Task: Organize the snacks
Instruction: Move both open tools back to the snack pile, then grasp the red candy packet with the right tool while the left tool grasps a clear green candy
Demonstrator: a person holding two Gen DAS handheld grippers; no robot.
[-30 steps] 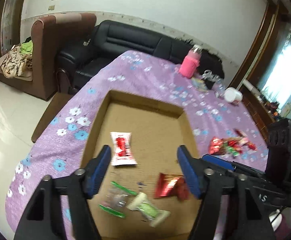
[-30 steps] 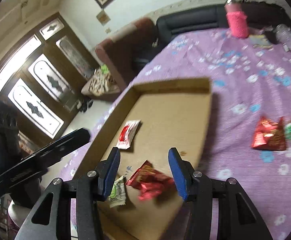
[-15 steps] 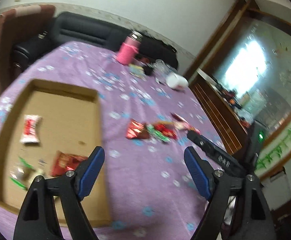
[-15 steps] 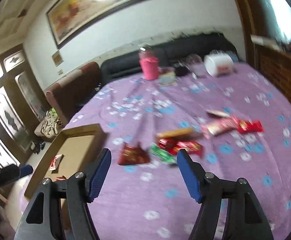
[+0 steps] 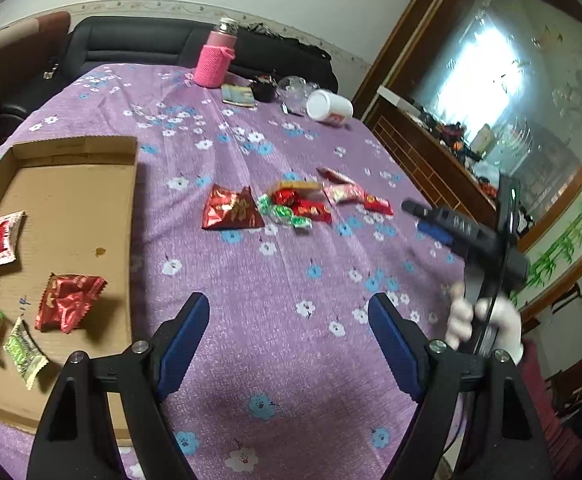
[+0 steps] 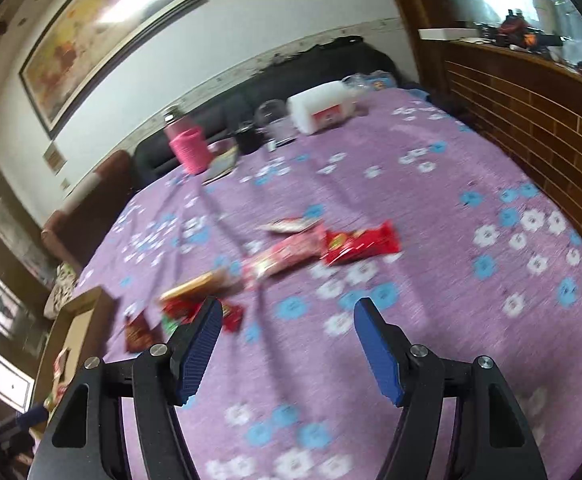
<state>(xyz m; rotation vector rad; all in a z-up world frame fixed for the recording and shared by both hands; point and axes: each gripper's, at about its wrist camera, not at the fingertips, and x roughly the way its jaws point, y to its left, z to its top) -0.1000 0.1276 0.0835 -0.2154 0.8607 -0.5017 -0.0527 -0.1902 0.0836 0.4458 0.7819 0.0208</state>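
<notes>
The left wrist view shows the cardboard tray (image 5: 71,184) at nine o'clock, with four snack packets inside: a white-red one (image 5: 6,240), a red one (image 5: 69,302) and two green ones at its near corner. The right wrist view shows only a corner of this tray (image 6: 77,320). The loose snack pile (image 5: 291,204) lies on the cloth at twelve o'clock from the left gripper (image 5: 289,340), whose jaws are released and empty. The right gripper (image 6: 287,344) also stands spread with nothing between its pads; its view is blurred, with a red packet (image 6: 361,246) ahead. The table has a purple flowered cloth (image 5: 291,288). A pink bottle (image 5: 215,60) stands at the far edge before a black sofa (image 5: 139,44).
</notes>
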